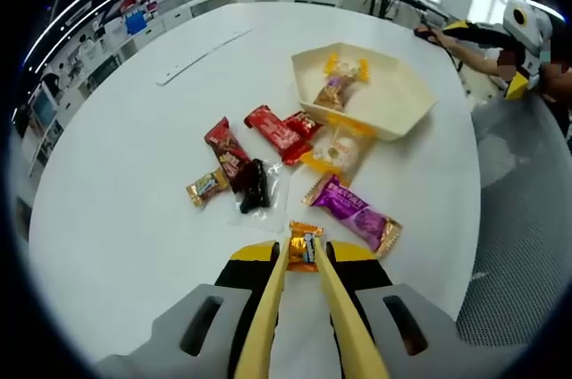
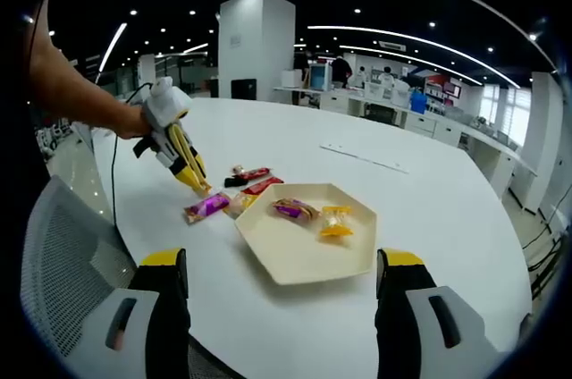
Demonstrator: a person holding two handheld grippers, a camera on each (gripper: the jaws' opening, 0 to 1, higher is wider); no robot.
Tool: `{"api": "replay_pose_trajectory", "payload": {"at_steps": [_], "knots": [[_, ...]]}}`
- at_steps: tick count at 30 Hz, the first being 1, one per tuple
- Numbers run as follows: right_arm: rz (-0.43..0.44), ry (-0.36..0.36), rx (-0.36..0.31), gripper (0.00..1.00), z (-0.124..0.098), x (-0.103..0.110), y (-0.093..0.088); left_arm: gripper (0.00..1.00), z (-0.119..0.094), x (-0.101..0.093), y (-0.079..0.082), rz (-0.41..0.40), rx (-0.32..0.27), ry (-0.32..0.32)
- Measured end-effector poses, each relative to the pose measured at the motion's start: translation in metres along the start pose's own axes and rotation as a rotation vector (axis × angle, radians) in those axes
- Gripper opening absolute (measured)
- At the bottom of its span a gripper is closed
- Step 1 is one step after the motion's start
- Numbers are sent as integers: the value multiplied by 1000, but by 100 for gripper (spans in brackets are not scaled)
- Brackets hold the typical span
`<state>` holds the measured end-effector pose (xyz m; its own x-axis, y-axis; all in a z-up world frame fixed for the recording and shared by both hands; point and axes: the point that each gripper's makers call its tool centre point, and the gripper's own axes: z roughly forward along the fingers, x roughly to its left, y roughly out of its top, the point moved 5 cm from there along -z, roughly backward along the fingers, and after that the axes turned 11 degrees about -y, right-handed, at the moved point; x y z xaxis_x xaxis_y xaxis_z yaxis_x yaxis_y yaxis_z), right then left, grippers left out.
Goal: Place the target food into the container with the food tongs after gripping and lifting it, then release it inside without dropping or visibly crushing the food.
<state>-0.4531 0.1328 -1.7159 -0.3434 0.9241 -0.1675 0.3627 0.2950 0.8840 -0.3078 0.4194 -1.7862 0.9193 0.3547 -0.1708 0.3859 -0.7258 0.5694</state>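
Glossy orange-wrapped candy (image 1: 305, 246) pinched in left gripper's (image 1: 304, 252) yellow tongs; right gripper (image 2: 282, 265) wide; hexagonal cream tray (image 1: 393, 120).

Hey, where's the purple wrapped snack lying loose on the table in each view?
Left gripper view: the purple wrapped snack lies right of centre, just beyond the left tool.
Right gripper view: it lies left of centre, beside the tray.
Shared landmark: the cream hexagonal tray.

Print on the purple wrapper (image 1: 355, 210) perhaps too blurred to read; orange candy (image 1: 305, 247) partly hidden between yellow tongs (image 1: 304, 294).
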Motion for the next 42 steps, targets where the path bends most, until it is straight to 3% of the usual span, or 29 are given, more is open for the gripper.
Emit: {"api": "replay_pose_trajectory", "payload": {"at_steps": [6,18,33,42], "knots": [[3,-5,-4,85,-1,0,1,17,-9,-1,6,-1,-3,-11],[-10,0,-6,85,-1,2,1,17,-46,9,37,23,-9,-10],[-25,4,7,83,-1,3,-1,17,-66,14,47,47,9,-18],[-8,12,-21,97,0,2,3,17,-65,11,58,66,1,-19]]}}
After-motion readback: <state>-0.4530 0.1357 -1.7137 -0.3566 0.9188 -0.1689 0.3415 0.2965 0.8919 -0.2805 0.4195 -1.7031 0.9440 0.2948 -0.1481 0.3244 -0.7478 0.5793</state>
